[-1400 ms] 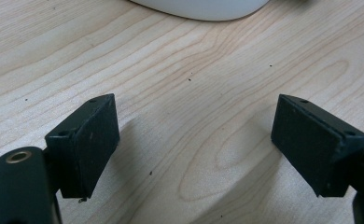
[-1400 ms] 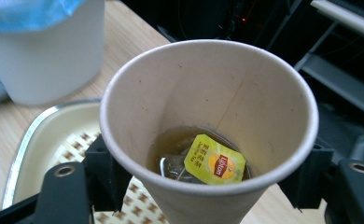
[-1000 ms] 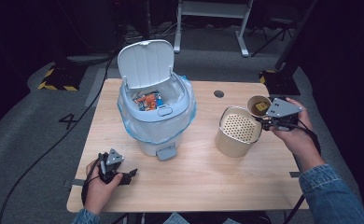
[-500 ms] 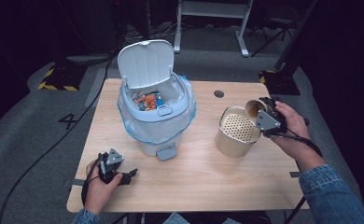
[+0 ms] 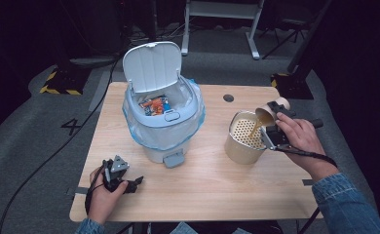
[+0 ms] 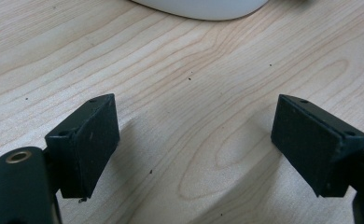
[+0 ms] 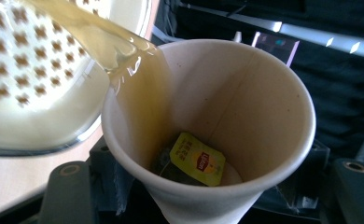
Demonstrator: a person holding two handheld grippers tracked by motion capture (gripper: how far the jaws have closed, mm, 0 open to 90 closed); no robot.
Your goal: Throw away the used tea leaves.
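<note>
Cup [image 7: 208, 135] now tipped — between right gripper [image 5: 275, 127] jaws

Bin [image 5: 162, 122] left of strainer pot [image 5: 244, 139]

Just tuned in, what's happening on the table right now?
The right claw holds a paper cup tipped over the perforated container, and tea is pouring out while the tea bag sits inside the cup. The left claw rests open on the table. The lined bin stands open with wrappers inside.
</note>
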